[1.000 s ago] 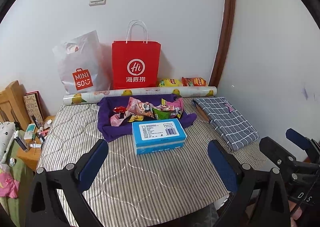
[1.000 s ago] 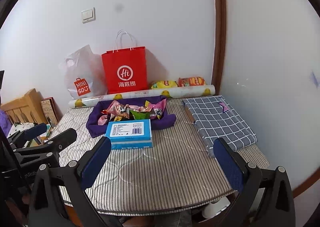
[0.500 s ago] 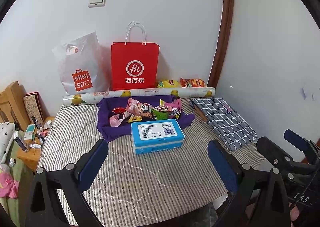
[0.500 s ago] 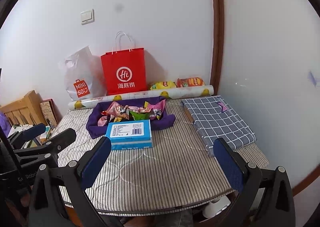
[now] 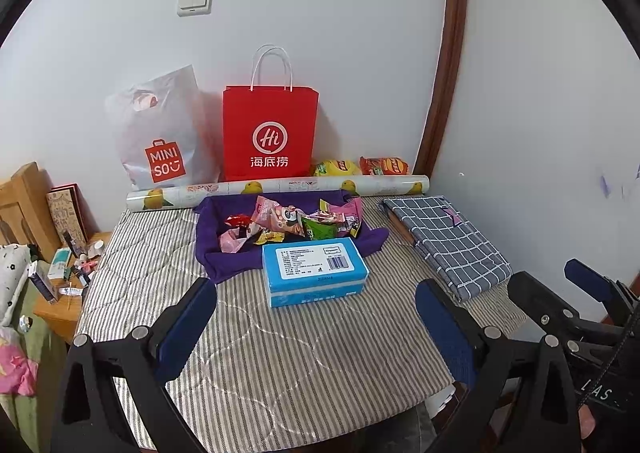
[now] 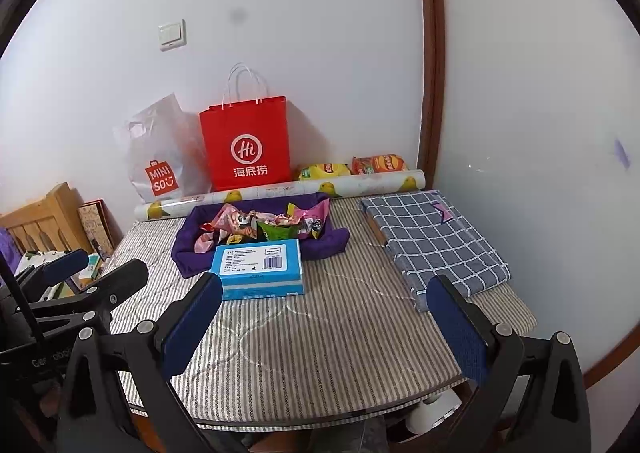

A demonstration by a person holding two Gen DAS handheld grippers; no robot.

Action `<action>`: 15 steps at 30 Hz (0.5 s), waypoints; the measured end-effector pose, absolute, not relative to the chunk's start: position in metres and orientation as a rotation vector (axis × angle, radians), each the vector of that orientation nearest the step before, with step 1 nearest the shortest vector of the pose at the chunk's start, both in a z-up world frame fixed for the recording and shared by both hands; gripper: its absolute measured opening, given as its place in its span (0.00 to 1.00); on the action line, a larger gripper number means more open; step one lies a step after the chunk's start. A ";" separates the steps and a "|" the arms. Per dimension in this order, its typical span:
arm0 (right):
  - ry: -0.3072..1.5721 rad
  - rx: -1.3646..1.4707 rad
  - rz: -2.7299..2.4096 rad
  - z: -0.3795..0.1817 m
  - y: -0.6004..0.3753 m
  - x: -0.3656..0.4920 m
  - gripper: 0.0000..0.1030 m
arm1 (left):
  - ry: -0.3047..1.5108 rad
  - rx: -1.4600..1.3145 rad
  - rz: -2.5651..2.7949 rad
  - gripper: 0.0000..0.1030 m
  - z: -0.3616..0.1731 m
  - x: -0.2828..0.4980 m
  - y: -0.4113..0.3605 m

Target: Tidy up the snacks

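Here, striped quilted table (image 5: pixel 280 353), white walls (image 5: pixel 340 33), brown corner trim (image 5: pixel 444 93)

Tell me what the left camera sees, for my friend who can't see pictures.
A pile of snack packets sits on a purple cloth on a striped table, behind a blue box. The open left gripper hovers in front, holding nothing.

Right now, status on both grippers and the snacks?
Left gripper open, empty. Right gripper open, empty. Snacks untouched in purple cloth. Blue box sits in front.
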State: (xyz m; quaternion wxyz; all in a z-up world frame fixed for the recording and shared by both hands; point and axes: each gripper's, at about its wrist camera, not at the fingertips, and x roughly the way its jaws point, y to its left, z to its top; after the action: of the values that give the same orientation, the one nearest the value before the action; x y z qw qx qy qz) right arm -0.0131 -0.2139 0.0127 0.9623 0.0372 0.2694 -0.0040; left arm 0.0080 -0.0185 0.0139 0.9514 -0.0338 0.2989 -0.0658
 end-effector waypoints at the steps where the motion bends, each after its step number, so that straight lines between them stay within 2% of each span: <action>1: 0.546 0.075 -0.008 0.013 -0.214 -0.013 0.98 | 0.607 -0.069 -0.134 0.98 0.014 0.008 -0.019; 15: 0.548 0.082 -0.004 0.012 -0.213 -0.012 0.98 | 0.609 -0.070 -0.126 0.98 0.015 0.006 -0.019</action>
State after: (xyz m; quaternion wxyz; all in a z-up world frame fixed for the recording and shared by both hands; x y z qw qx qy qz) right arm -0.0120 -0.2130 0.0119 0.9619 0.0403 0.2705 -0.0018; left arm 0.0061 -0.0186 0.0152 0.9514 -0.0345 0.2996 -0.0619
